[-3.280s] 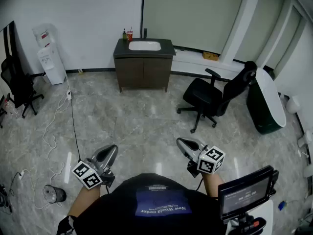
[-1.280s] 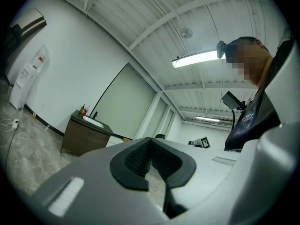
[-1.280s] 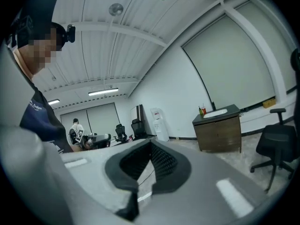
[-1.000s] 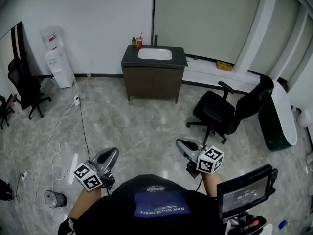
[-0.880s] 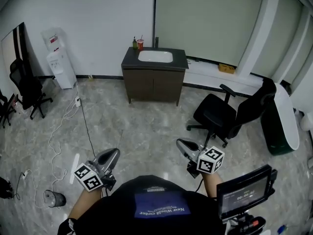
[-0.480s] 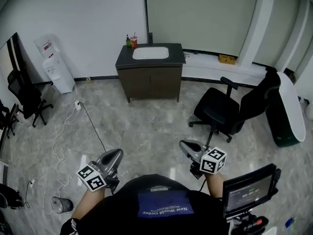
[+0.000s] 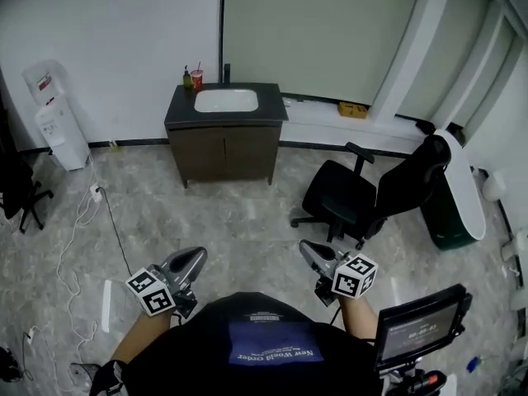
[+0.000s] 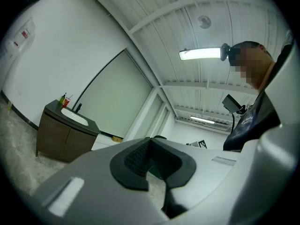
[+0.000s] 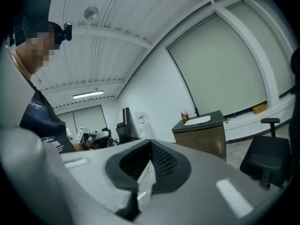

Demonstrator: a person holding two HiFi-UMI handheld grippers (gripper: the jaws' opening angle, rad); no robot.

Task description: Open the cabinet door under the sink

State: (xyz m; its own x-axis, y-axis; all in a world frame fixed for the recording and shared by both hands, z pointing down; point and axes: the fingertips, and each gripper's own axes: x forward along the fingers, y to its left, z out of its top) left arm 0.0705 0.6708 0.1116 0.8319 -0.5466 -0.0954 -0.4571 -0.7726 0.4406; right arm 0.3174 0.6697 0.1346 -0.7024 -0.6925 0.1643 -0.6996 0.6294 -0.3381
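Dark-wood cabinet point(image 7: 223, 148) under the sink point(image 7: 225, 100) looks bigger and has slid left vs a sec ago, so you're closing in on it. It's still well ahead of both grippers, doors shut. Left gripper point(image 7: 193, 258) & right gripper point(image 7: 308, 249): jaws together, nothing held. Chair point(image 7: 363, 200) sits ahead-right of the right gripper. Approach phase only, no reach possible yet.

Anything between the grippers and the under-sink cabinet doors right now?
Nothing visible does. Bare floor runs from the left gripper and right gripper to the cabinet doors. The office chair stands to the right of that line, its base nearest the right gripper's path.
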